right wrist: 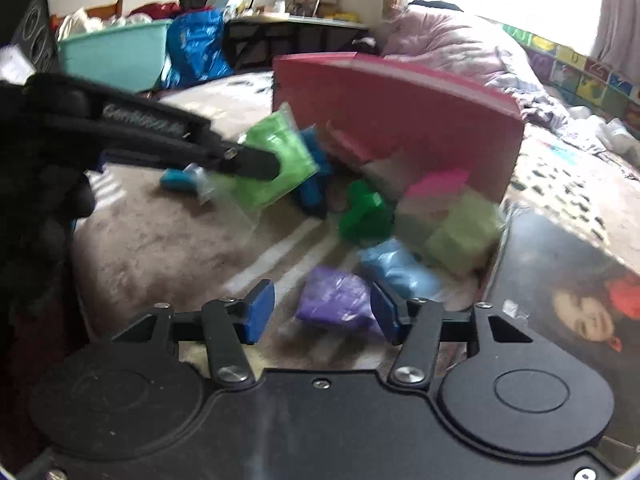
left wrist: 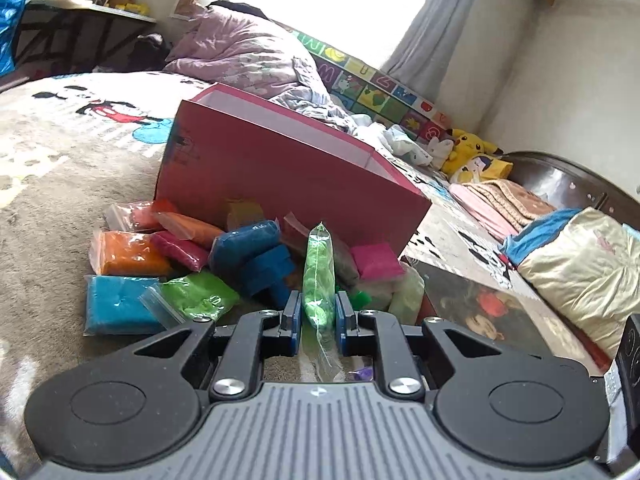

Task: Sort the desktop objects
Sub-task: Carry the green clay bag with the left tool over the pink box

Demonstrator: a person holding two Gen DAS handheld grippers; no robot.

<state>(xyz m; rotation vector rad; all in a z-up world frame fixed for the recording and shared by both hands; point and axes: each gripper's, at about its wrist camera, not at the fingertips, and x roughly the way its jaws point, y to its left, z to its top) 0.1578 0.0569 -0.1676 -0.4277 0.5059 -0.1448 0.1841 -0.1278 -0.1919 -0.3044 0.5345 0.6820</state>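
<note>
My left gripper [left wrist: 318, 312] is shut on a bright green bag [left wrist: 319, 276] of coloured filling and holds it edge-on above the bed. It also shows in the right wrist view [right wrist: 280, 160], with the left gripper [right wrist: 264, 166] clamped on it. Behind it stands an open pink box [left wrist: 280, 168], also in the right wrist view [right wrist: 400, 112]. Several bags lie before the box: orange [left wrist: 132, 252], blue [left wrist: 120, 304], dark blue [left wrist: 248, 248], magenta [left wrist: 376, 260]. My right gripper [right wrist: 322, 314] is open, its jaws either side of a purple bag [right wrist: 336, 296].
A dark picture book [right wrist: 560, 320] lies at the right, beside a light blue bag [right wrist: 396, 268] and a pale green bag [right wrist: 464, 236]. A green toy [right wrist: 364, 212] lies mid-pile. Pillows [left wrist: 584, 272] and a quilt [left wrist: 240, 52] sit on the bed.
</note>
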